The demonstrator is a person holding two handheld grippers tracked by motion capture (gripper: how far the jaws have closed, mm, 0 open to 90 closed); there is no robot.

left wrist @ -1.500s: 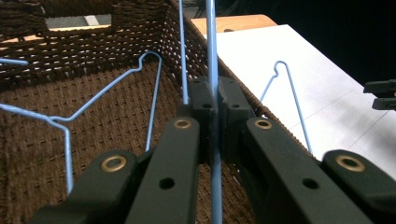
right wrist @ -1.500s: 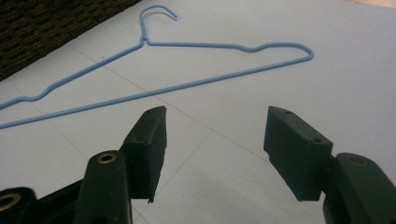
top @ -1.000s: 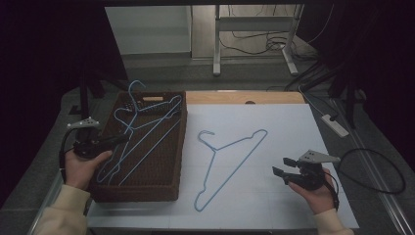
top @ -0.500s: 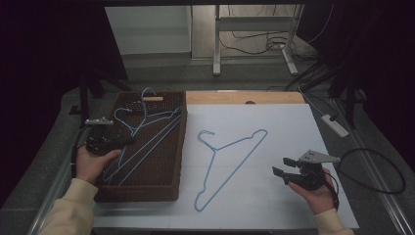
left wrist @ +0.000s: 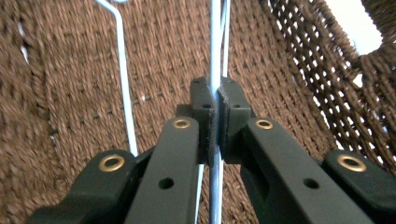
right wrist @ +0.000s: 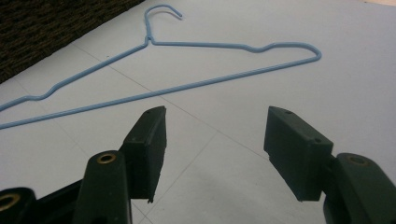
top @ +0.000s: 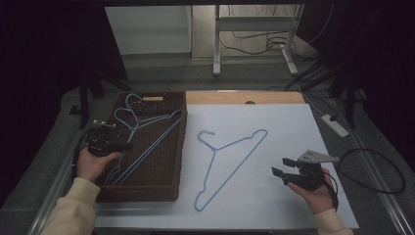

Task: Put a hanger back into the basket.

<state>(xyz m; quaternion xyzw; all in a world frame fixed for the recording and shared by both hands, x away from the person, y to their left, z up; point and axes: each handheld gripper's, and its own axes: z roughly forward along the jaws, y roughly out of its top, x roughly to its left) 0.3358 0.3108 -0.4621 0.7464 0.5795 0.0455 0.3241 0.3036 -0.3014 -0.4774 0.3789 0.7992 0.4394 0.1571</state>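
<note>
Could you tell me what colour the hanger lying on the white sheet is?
Light blue hanger; the right gripper view shows it best.

room: dim | floor (top: 161,63): grey | metal stand (top: 252,39) | cables (top: 254,44) | power strip (top: 335,125)

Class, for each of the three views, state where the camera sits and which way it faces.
High view: above the table's near side, looking forward and down; both forearms show.
Left gripper view: rides the left gripper, facing into the brown woven basket; fingers pinch a blue wire hanger.
Right gripper view: rides the right gripper, facing the blue wire hanger on the white sheet, shared with the high view.
</note>
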